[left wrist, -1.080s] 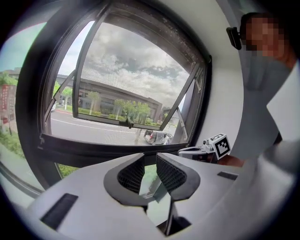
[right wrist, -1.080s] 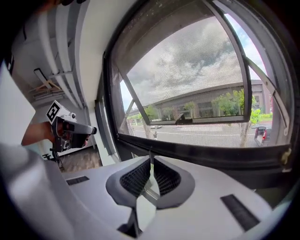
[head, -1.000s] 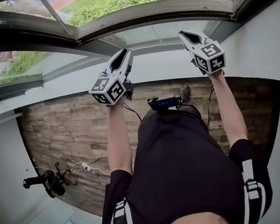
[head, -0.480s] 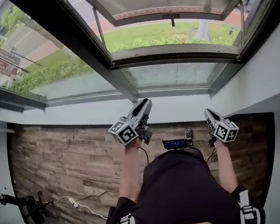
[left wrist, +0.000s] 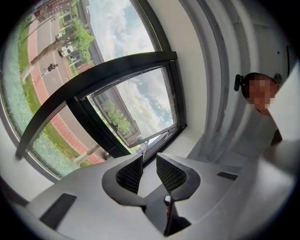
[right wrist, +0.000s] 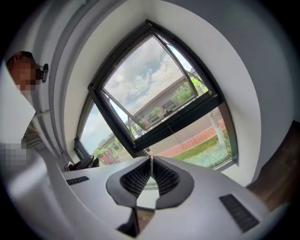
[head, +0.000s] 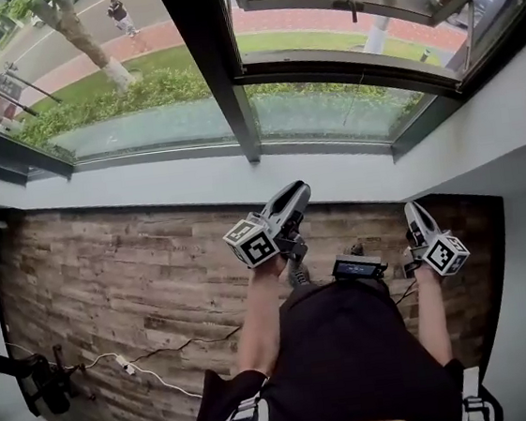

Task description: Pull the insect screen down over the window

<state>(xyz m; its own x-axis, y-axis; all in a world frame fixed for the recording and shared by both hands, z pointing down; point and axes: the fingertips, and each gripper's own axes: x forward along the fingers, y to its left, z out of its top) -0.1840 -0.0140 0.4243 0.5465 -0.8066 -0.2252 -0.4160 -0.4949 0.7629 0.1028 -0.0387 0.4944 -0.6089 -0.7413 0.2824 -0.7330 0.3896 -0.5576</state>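
The window (head: 217, 59) has a dark frame, and its right sash (head: 344, 7) is swung outward over a lawn. My left gripper (head: 298, 189) is held up below the white sill (head: 147, 185). In the left gripper view, the left gripper (left wrist: 149, 161) is open with nothing between its ribbed pads (left wrist: 130, 173). My right gripper (head: 412, 208) hangs lower, near the right wall. The right gripper view shows the right gripper (right wrist: 151, 161) shut, pads meeting, aimed at the open sash (right wrist: 150, 89). A thin cord (right wrist: 176, 133) hangs from that sash. I cannot make out an insect screen for certain.
A wood-plank floor (head: 128, 267) lies below the sill. A white cable with a power strip (head: 125, 365) and a black stand (head: 37, 381) sit at the lower left. A white wall (head: 518, 129) closes the right side. A small device (head: 359, 266) hangs at the person's waist.
Both grippers have come down from sill height toward the body, the right one lower. The head view has swung so that more of the window and street shows.
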